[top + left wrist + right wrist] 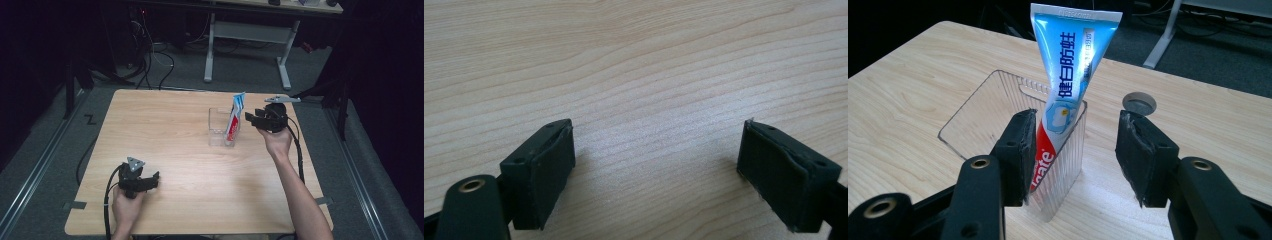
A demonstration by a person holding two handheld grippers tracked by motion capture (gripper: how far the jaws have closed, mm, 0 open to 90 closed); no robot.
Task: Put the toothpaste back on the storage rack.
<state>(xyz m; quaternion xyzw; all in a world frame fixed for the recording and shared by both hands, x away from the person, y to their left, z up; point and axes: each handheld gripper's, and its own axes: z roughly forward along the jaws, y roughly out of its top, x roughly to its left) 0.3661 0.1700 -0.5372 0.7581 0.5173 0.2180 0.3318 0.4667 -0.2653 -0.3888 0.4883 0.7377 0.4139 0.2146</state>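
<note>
One toothpaste tube (pixel 235 119) stands in the single clear plastic holder (pixel 218 127) on the far right part of the bench (pixel 165 145), cap end down and crimped end up — its long axis near upright, leaning a little. The right claw (pixel 252 119) sits just beside it, on its right, level with the tube's middle; its jaws stand apart with nothing pressed between them. In the right gripper view the tube (pixel 1068 95) lies ahead and toward the left jaw, the holder (pixel 998 125) in front. The right hand is plainly the nearer one. The left claw (pixel 154 177) rests well apart at the near left edge — gaping wide over bare wood, holding nothing.
</note>
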